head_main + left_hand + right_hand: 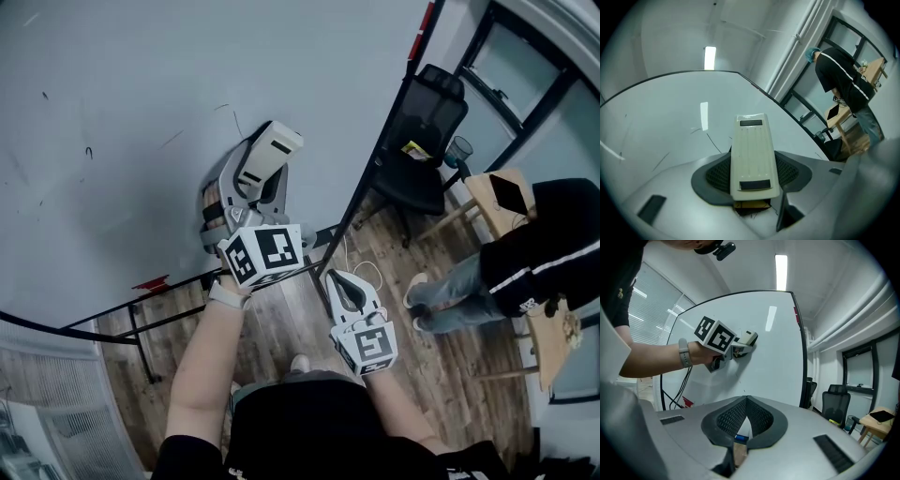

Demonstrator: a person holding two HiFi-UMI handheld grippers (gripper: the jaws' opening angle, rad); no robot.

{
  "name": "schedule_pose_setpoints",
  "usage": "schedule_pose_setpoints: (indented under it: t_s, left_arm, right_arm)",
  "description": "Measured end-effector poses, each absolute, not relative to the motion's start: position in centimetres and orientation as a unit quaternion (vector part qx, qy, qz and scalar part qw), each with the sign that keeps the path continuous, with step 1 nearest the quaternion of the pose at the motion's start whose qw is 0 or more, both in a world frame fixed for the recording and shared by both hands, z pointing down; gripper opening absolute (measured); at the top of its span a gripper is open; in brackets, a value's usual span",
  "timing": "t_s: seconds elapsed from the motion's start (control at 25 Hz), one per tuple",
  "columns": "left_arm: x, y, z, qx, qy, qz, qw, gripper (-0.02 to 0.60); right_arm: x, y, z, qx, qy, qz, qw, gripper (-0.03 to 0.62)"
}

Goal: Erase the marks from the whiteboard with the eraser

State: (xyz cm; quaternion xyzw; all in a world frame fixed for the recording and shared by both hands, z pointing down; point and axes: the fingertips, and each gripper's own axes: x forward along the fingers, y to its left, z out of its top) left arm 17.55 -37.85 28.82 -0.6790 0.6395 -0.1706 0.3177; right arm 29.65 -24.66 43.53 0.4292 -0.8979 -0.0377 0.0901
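Observation:
The whiteboard [122,141] fills the left of the head view and carries thin dark marks [89,151], with another stroke [234,120] just above the eraser. My left gripper [248,187] is shut on the cream eraser [272,150] and holds it at the board. In the left gripper view the eraser [752,157] lies between the jaws of the left gripper [752,173], and thin marks [712,140] show on the whiteboard [670,117] beside it. My right gripper [341,283] hangs lower, away from the board, shut on nothing; its jaw tips meet in the right gripper view [745,399].
The board's black frame and stand [141,328] run along the wooden floor. An office chair [427,141], a wooden table [511,192] and a person in black [544,253] are at the right. A small red item [150,281] sits by the board's lower edge.

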Motion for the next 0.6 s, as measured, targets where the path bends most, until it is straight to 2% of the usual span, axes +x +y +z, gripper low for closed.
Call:
schedule_pose_setpoints:
  t_s: [0.36,0.6]
  left_arm:
    - [15.9,-37.0,20.7,-0.662,0.645,-0.128,0.359,0.265]
    - [14.9,-35.9,19.6,-0.663,0.643,-0.128,0.361,0.265]
  right_arm:
    - [29.7,-24.4,42.2,0.458,-0.885,-0.035,0.079,0.026]
    - [26.9,-24.3,41.3,0.447,-0.891,-0.041,0.073,0.026]
